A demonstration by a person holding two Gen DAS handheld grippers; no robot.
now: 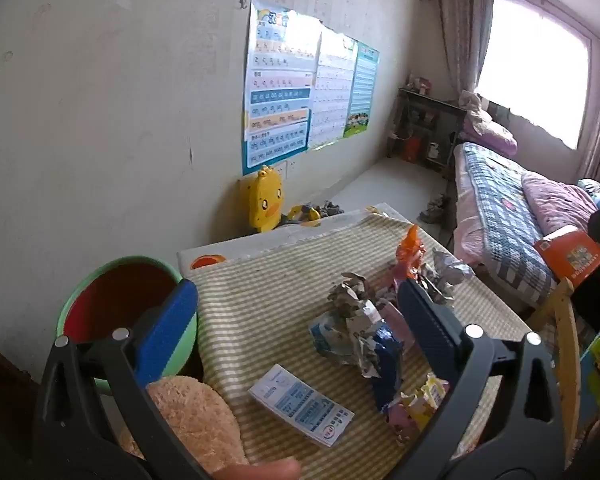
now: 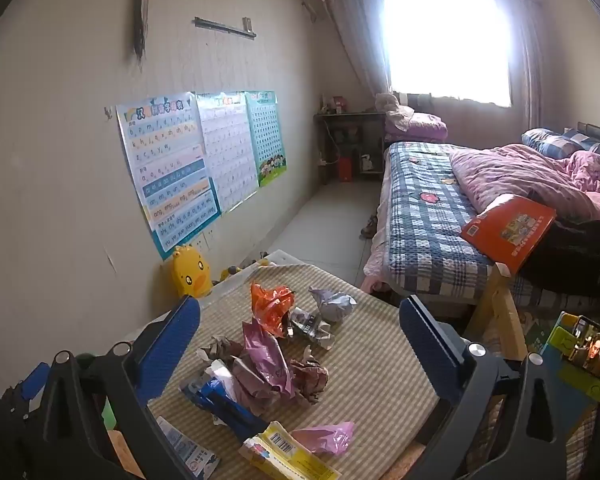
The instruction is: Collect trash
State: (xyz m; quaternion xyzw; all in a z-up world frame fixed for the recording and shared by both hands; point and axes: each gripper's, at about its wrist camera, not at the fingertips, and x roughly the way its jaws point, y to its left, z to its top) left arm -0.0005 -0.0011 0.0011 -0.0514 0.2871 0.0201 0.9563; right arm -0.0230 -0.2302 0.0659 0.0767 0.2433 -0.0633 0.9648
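Crumpled wrappers (image 1: 364,332) are heaped at the middle of the striped bench (image 1: 268,292), apparently gathered for collection, with the green bin (image 1: 80,300) set just beside its edge. Both the left gripper (image 1: 300,320) and right gripper (image 2: 300,344) are held tilted downward above the heap, fingers spread wide, nothing gripped.

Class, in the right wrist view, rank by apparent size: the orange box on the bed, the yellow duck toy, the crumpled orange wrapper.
1. Orange box, clearly largest.
2. Yellow duck toy and crumpled orange wrapper look alike, so I leave them unranked; the wrapper lies nearer the camera.
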